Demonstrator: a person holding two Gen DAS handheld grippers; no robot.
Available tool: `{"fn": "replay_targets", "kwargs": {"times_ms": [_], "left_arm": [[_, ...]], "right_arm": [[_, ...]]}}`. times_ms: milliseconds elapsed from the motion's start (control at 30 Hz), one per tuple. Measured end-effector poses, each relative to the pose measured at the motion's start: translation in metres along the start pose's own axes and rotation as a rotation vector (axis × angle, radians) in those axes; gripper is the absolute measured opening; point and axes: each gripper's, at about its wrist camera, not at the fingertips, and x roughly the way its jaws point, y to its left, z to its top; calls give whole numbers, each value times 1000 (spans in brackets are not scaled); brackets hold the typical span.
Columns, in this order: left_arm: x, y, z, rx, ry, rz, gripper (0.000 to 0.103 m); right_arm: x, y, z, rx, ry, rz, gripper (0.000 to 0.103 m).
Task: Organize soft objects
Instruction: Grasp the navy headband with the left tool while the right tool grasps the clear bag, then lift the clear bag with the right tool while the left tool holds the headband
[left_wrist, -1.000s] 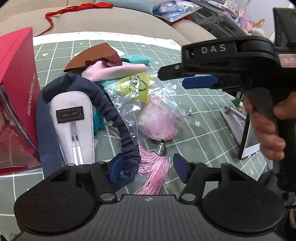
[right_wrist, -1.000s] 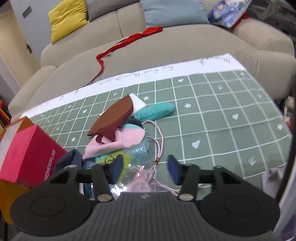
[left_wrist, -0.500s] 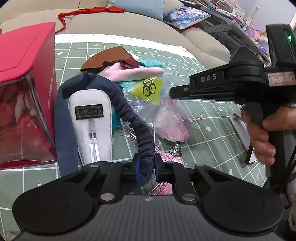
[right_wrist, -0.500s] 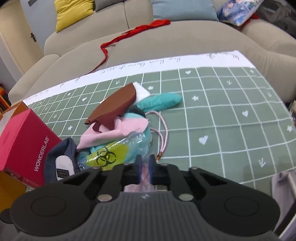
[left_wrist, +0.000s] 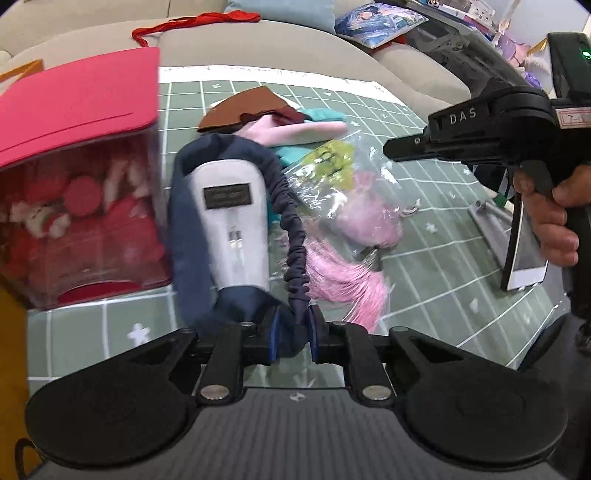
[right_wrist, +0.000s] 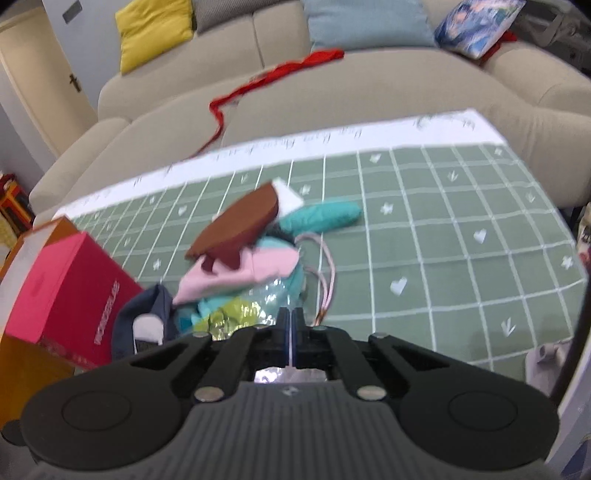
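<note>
My left gripper (left_wrist: 291, 328) is shut on the gathered elastic edge of a navy fabric cover (left_wrist: 184, 229) with a grey-white labelled panel; the cover lies on the green grid mat (left_wrist: 424, 258). A clear plastic bag (left_wrist: 343, 192) holds a pink tassel (left_wrist: 343, 284) and a yellow-green item. My right gripper (right_wrist: 291, 325) is shut on a thin edge of that bag (right_wrist: 240, 314). In the left wrist view the right gripper (left_wrist: 388, 151) reaches in from the right, held by a hand (left_wrist: 550, 225).
Behind the bag lies a pile with a brown piece (right_wrist: 236, 229), a pink cloth (right_wrist: 251, 273) and a teal cloth (right_wrist: 325, 218). A red box (left_wrist: 74, 147) with a clear front stands on the left. A phone (left_wrist: 524, 258) leans at the right. A red ribbon (right_wrist: 277, 74) lies on the sofa.
Both grippers went from open to shut: the left on the navy cover's elastic edge, the right on the plastic bag. The left gripper has shifted, bringing the red box closer in view.
</note>
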Motion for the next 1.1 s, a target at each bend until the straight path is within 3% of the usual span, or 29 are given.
{"fn": "replay_targets", "kwargs": {"times_ms": [100,133,167,200,300,367,433,500,600,667,733,900,1100], "left_arm": [[1,2,-1,4,6,0,21],[2,1,-1,13,7,0,24],[2,1,-1,25,9,1,27],[3,0,-1,35,9,-3,28],[6,-2,-1,33,11,-14,28],[7,-5,1,39,10,-15,28],[7,-5,0,44,8,-15,28],[6,-5,-1,43,6,-14,28],[6,-3,-1,30,8,-20,28],[6,-3,0,23,9,-21,28],[6,-2,0,22,11,-20,28],[5,1,2,9,19,-23,13],[5,2,1,0,14,-14,11]], "right_arm": [[10,-4,-3,32,26,-21,7],[13,-6,-4,52,39,-23,26],[16,-10,-4,82,54,-23,58],[17,-14,-4,114,58,-13,65],[23,-17,-3,145,51,65,66],[29,-9,-4,107,55,72,69],[35,2,-7,54,63,60,69],[38,11,-11,4,54,42,60],[35,18,-13,-54,27,27,33],[31,18,-12,-63,26,12,9],[28,16,-10,-64,28,-9,0],[18,6,-5,-26,65,-42,0],[10,-11,-3,52,111,-110,0]]}}
